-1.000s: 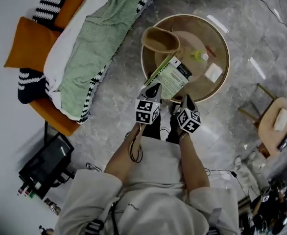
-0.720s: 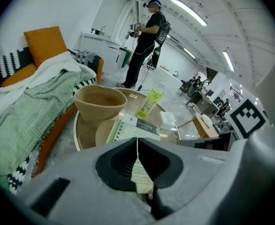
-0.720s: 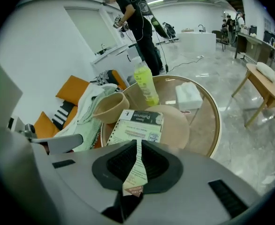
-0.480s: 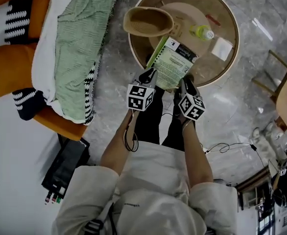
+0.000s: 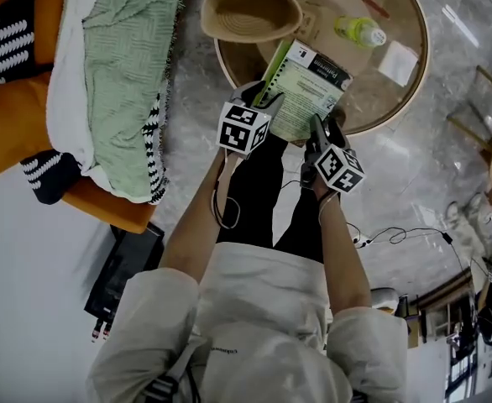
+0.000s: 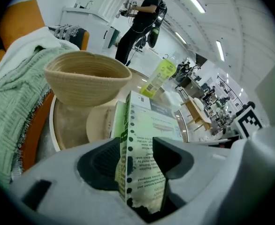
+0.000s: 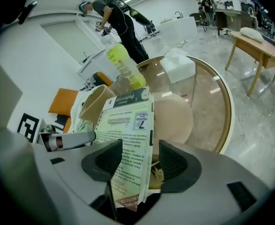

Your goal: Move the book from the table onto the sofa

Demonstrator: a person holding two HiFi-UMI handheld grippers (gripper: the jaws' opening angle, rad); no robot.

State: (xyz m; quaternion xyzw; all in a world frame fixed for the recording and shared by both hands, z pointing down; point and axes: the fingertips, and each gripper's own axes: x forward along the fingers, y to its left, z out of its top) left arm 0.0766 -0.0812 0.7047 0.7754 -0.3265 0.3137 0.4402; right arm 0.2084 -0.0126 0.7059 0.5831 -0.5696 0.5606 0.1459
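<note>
The book (image 5: 309,91), pale green with a dark title band, stands tilted over the near edge of the round table (image 5: 414,82). My left gripper (image 5: 263,103) is at its near left corner and my right gripper (image 5: 320,128) at its near right edge. In the left gripper view the book's spine (image 6: 142,144) sits between the jaws of the left gripper (image 6: 137,161), which have just been opening, with a gap at the pads. In the right gripper view the book's edge (image 7: 128,139) hangs loose between the right gripper's (image 7: 137,161) jaws, which have also just been opening.
On the table are a woven basket (image 5: 250,13), a yellow-green bottle (image 5: 359,31), a round mat and a white box (image 5: 399,62). The orange sofa (image 5: 11,116) with a green blanket (image 5: 124,65) lies to the left. Cables trail on the floor at right.
Both grippers and the book have come down closer to the table's near edge. The head camera has swung, so the table and sofa sit higher in the picture.
</note>
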